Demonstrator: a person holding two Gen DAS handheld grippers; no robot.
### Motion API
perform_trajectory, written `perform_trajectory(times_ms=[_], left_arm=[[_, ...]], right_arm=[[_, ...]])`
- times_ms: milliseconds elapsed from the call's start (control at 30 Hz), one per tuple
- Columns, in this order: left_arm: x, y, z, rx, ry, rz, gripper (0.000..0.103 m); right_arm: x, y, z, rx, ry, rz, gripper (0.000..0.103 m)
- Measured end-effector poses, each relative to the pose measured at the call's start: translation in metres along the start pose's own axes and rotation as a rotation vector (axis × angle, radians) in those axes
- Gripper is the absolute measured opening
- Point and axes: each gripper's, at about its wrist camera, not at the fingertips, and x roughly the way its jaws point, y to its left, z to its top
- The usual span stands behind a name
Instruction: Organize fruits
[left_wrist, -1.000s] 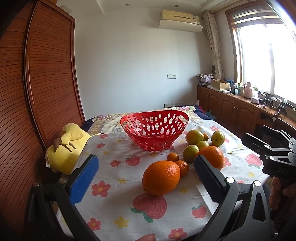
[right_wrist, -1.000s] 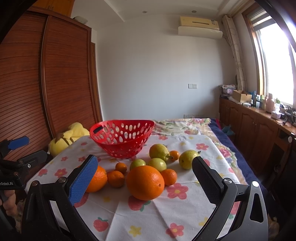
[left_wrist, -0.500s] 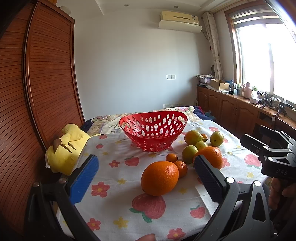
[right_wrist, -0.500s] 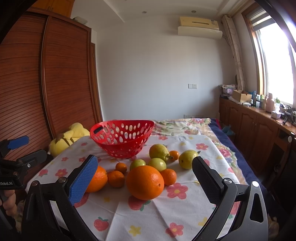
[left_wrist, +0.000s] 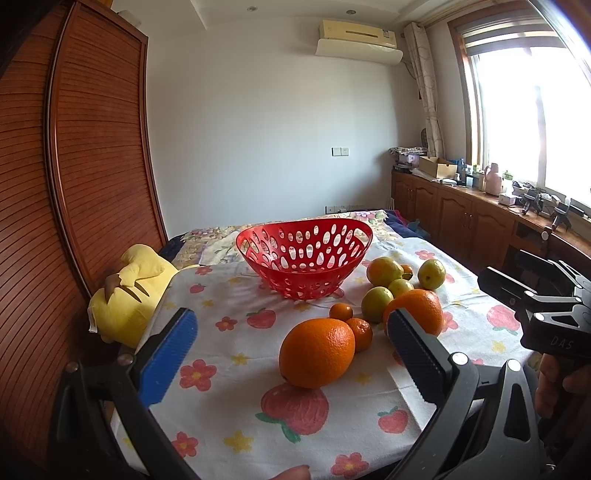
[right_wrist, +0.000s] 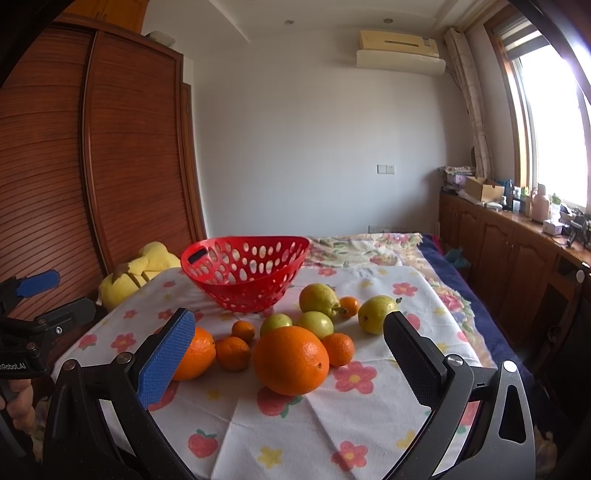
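Well, I held both jaws wide — a big orange lay between the right gripper's, the red basket beyond.

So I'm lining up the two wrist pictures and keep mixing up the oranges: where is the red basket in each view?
Left wrist: the red basket sits just above centre, empty as far as shows, beyond the open left gripper.
Right wrist: the red basket is left of centre, beyond the open right gripper.
Shared landmark: the yellow plush toy, left of the basket in both.
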Motion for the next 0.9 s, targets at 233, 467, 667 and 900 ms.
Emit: perform_trajectory(times_ms=[233, 467, 667, 900], left_arm=[[0.005, 0.002, -0.004, -0.003, 0.012, -0.003, 0.103], [0.016, 0.005, -0.012, -0.009, 0.040, -0.005, 0.103], [0.035, 0.008, -0.021, -0.018, 0.081, -0.017, 0.103], [0.060, 0.008, -0.029, -0.010, 0.130, -0.036, 0.102]], right_arm=[[0.003, -0.001, -0.003, 0.005, 0.015, 0.011, 0.103], [0.015, -0.005, -0.009, 0.006, 0.042, 0.016, 0.103], [0.034, -0.010, -0.017, -0.005, 0.077, 0.025, 0.103], [0.063, -0.017, -0.028, -0.038, 0.140, 0.050, 0.103]])
